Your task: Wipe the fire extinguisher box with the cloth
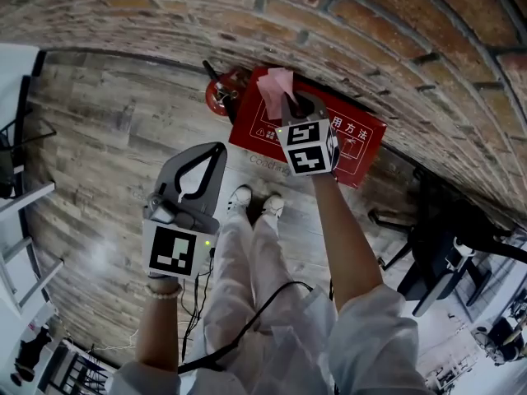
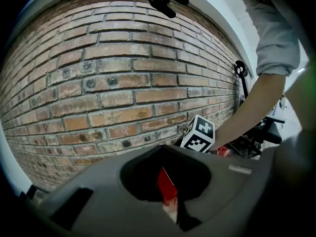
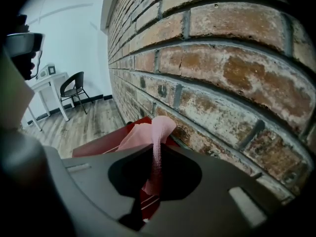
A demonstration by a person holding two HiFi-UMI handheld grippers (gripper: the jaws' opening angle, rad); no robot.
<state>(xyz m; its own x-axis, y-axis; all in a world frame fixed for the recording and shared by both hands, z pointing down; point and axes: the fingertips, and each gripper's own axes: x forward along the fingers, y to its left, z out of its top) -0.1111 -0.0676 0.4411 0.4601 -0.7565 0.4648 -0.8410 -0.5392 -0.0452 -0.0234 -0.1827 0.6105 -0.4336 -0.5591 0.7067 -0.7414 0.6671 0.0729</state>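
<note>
Down by the brick wall (image 1: 247, 23), fingers of your right gripper (image 1: 288, 104) pinch the limp, light cloth (image 3: 157, 127), best held mid-bunch, over the stiff fire extinguisher box (image 1: 362, 138); left gripper (image 1: 221, 148) fingers together, empty.

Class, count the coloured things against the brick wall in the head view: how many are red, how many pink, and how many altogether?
Red: 2 (flat red rectangular fire extinguisher box, round red canister beside it)
Pink: 1 (crumpled pink cloth in the right claw)
Total: 3
</note>
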